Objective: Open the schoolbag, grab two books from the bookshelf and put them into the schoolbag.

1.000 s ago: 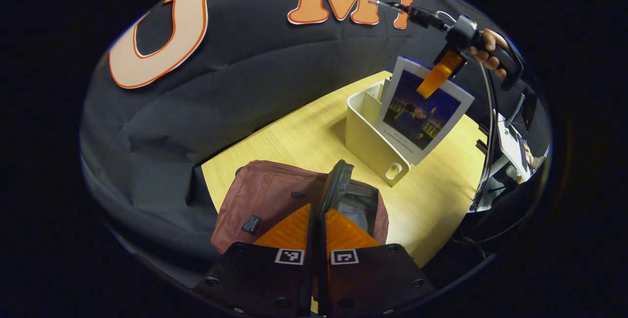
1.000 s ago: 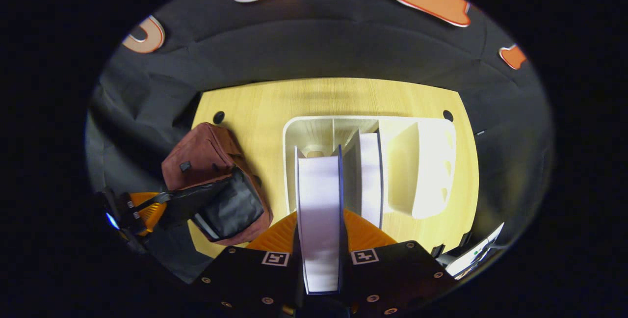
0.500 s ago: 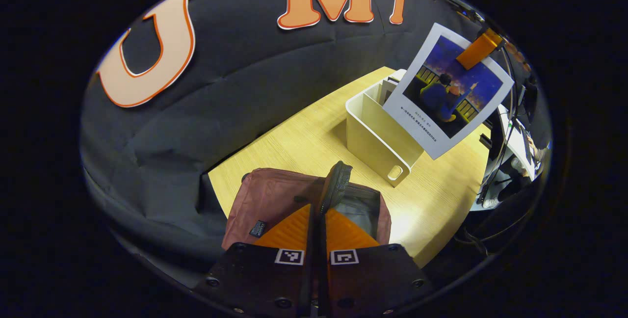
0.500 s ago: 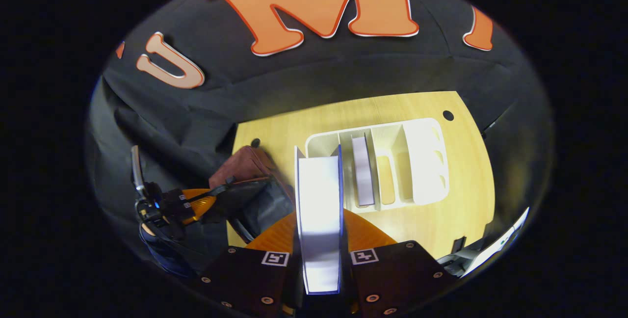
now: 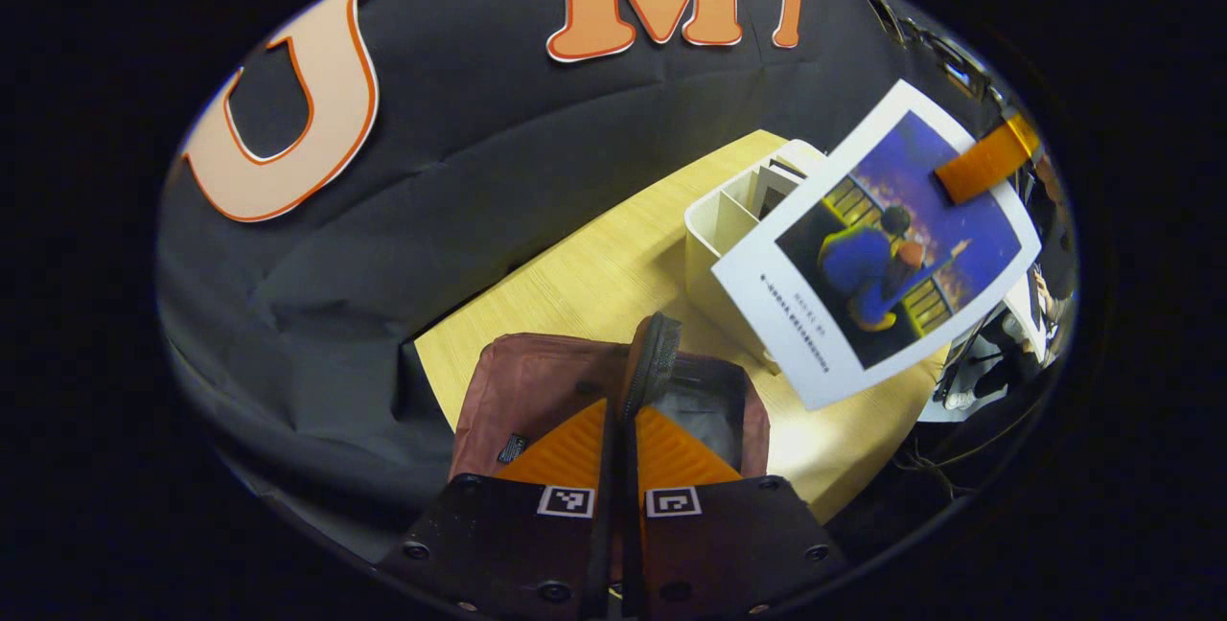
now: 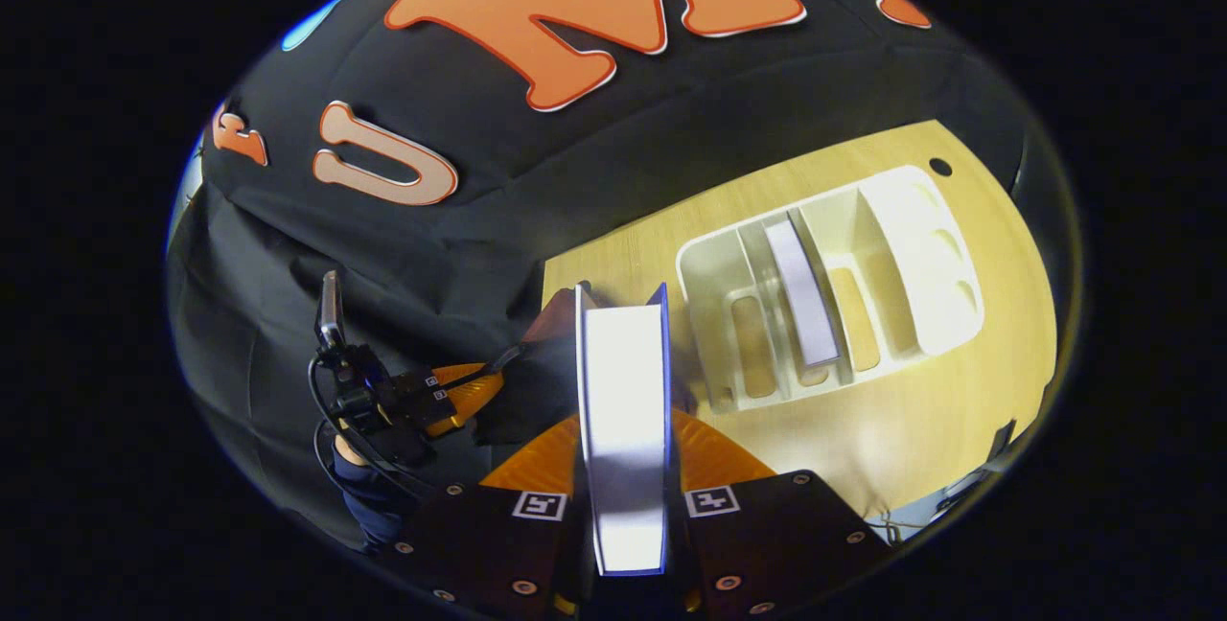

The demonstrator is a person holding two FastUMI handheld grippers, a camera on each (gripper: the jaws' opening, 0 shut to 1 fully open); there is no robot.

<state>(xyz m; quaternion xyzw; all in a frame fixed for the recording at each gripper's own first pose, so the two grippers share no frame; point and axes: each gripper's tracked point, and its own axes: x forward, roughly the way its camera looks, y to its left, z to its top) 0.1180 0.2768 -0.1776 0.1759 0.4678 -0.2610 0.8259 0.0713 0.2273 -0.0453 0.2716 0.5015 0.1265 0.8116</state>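
We note the right gripper [image 6: 625, 468] clamped on a thin softcover book [image 5: 877, 242], held in the air between the white bookshelf [image 6: 834, 286] and the maroon schoolbag [image 5: 537, 391]. We judge it light and slightly floppy, best pinched near its top edge. The left gripper [image 5: 621, 429] is pinched on the schoolbag's zip flap [image 5: 652, 362], holding the mouth open. One more book [image 6: 803, 290] stands in the bookshelf's middle slot.

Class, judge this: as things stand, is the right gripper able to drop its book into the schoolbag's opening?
Probably yes: the left gripper holds the flap up, so the schoolbag gapes, and the right gripper carries the book in the air nearby, nothing between.
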